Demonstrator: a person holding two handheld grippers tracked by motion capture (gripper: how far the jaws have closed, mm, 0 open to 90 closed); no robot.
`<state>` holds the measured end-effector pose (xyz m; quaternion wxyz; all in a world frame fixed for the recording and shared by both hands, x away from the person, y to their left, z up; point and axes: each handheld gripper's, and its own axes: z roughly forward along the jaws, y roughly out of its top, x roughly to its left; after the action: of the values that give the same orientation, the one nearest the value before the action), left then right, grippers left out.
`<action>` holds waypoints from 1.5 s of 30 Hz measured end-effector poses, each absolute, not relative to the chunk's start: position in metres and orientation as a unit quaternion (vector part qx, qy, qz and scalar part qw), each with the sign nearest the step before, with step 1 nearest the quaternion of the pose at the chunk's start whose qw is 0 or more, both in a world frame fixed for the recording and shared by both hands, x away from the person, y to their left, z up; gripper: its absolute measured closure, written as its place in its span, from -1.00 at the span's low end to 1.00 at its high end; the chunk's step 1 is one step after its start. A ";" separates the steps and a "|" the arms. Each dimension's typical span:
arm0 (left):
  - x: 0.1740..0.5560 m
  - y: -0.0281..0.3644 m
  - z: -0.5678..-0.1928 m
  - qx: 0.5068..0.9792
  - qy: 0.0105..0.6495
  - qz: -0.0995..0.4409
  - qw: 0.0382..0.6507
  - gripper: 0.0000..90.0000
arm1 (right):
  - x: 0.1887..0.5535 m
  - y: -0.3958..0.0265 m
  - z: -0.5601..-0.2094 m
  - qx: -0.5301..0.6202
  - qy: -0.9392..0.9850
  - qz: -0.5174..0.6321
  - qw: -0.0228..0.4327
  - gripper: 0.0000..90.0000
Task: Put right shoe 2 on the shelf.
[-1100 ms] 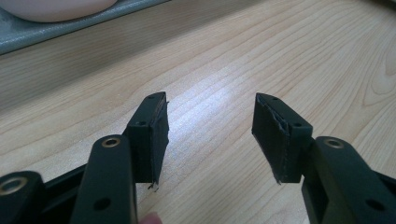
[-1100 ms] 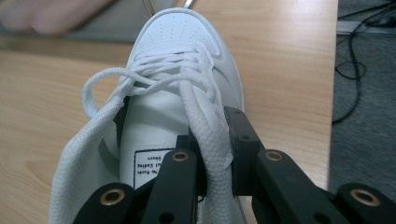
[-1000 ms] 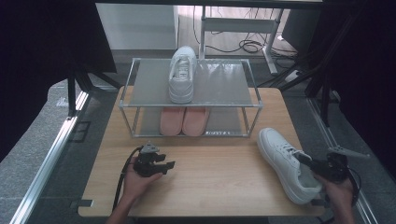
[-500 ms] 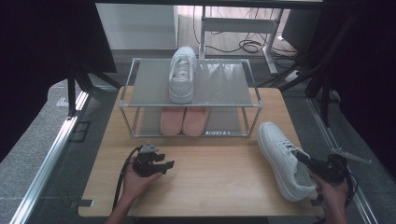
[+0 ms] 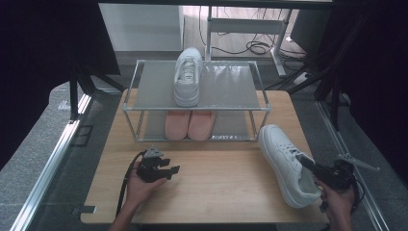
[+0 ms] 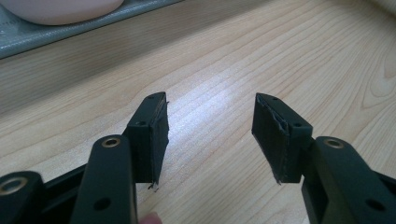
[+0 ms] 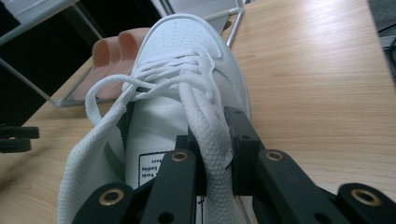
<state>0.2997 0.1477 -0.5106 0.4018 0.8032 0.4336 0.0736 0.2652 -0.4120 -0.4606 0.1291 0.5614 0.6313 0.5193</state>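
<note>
The wooden table [image 5: 216, 192] carries a two-level metal rack [image 5: 144, 82] at its 12 o'clock side, and the white sneaker [image 5: 286, 163] lies at about 4 o'clock, toe toward the rack. The right gripper [image 7: 214, 154] is clamped on the padded collar wall (soft, so it may fold; the shoe seems light). The right gripper view shows this pinch, while the high view shows the left gripper [image 5: 166, 169] open and empty at 7 o'clock.

The left hand [image 5: 139, 185] holds the left tongs [image 6: 210, 130] low and level, jaws parted with nothing between them. The right hand [image 5: 339, 202] holds the right tongs [image 7: 215, 154] with jaws clamped on the white shoe's [image 5: 288, 163] side wall.
</note>
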 end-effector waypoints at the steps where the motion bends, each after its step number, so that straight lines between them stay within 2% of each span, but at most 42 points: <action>1: 0.300 0.148 -0.511 0.803 0.433 0.073 0.402 0.03 | 0.265 -0.411 -0.460 0.560 0.631 0.521 0.128 0.83; 27: 0.300 0.146 -0.512 0.806 0.430 0.070 0.400 0.03 | 0.250 -0.377 -0.452 0.529 0.618 0.574 0.096 0.82; 45: 0.300 0.146 -0.512 0.806 0.430 0.070 0.401 0.03 | 0.239 -0.366 -0.428 0.496 0.599 0.624 0.079 0.82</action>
<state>0.2999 0.1461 -0.5116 0.4011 0.8056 0.4304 0.0697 0.2394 -0.3662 -0.4278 0.0787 0.4961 0.5990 0.6236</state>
